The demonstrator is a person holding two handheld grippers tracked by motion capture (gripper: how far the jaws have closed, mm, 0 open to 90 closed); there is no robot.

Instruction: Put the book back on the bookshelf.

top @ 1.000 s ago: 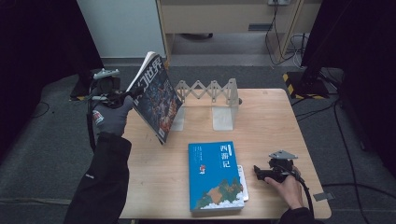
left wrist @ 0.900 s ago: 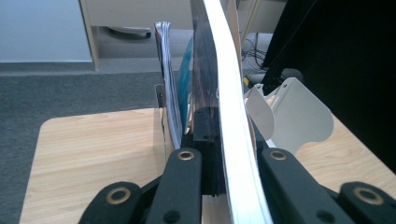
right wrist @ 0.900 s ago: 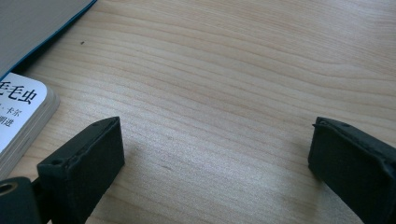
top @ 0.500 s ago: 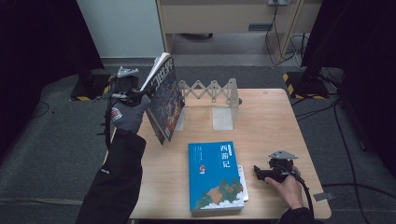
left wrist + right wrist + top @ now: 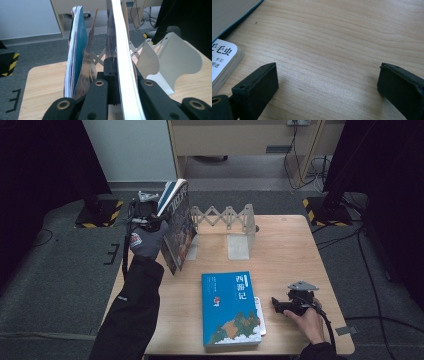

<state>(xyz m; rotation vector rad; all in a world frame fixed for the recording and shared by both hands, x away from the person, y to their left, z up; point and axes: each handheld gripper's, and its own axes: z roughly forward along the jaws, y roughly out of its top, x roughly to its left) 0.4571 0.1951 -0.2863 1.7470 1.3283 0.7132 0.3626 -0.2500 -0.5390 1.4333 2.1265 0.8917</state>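
My left gripper (image 5: pixel 151 216) is shut on a dark picture-cover book (image 5: pixel 178 231) and holds it upright over the table's back left corner, next to the white folding book rack (image 5: pixel 226 216). In the left gripper view the book's white edge (image 5: pixel 125 75) runs up between the jaws of the left gripper (image 5: pixel 120 87), its pages (image 5: pixel 75 57) fan out to the left, and the rack's white plate (image 5: pixel 172 62) stands just to the right. My right gripper (image 5: pixel 280 304) rests on the table at the front right. In its own view the right gripper (image 5: pixel 327 77) stands open over bare wood.
A blue book (image 5: pixel 230 307) lies flat at the front middle of the wooden table (image 5: pixel 290 255), with a small white book (image 5: pixel 261 312) partly under its right side. That white book's corner (image 5: pixel 222 60) lies left of my right jaws. Grey floor surrounds the table.
My left gripper has carried the book to the right, toward the rack, and the book now stands more upright. The right gripper has stayed put.
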